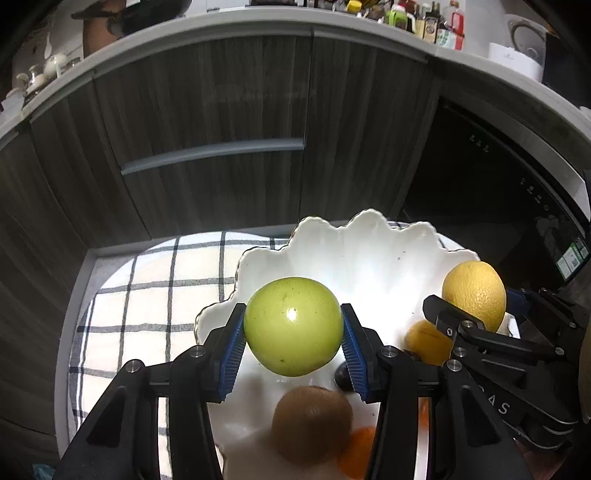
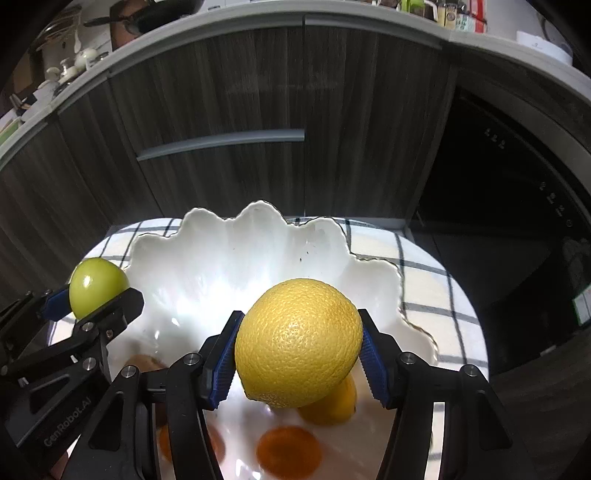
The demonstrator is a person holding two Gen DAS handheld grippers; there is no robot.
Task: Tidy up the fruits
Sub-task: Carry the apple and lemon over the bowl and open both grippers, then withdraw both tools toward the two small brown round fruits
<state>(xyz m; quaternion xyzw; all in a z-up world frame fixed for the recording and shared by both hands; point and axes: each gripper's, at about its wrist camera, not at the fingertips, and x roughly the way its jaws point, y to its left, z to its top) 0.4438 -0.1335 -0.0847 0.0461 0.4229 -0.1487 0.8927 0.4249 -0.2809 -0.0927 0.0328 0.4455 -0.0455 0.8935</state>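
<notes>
My left gripper (image 1: 293, 326) is shut on a green apple (image 1: 293, 325), held above the near left part of a white scalloped bowl (image 1: 369, 254). My right gripper (image 2: 298, 345) is shut on a large yellow citrus fruit (image 2: 298, 343) over the same bowl (image 2: 221, 258); the fruit (image 1: 474, 293) and gripper also show at the right of the left wrist view. In the bowl lie a brown kiwi (image 1: 312, 424), small orange fruits (image 2: 289, 452), a yellow-orange fruit (image 2: 332, 406) and a dark round fruit (image 1: 341, 374). The apple (image 2: 96, 288) appears at the left of the right wrist view.
The bowl stands on a white cloth with dark checks (image 1: 155, 295) over a round table. Behind it are dark wood cabinet fronts with a grey handle (image 1: 214, 153), a black appliance (image 1: 498, 192) to the right, and a grey counter (image 1: 369, 22) crowded with bottles and dishes.
</notes>
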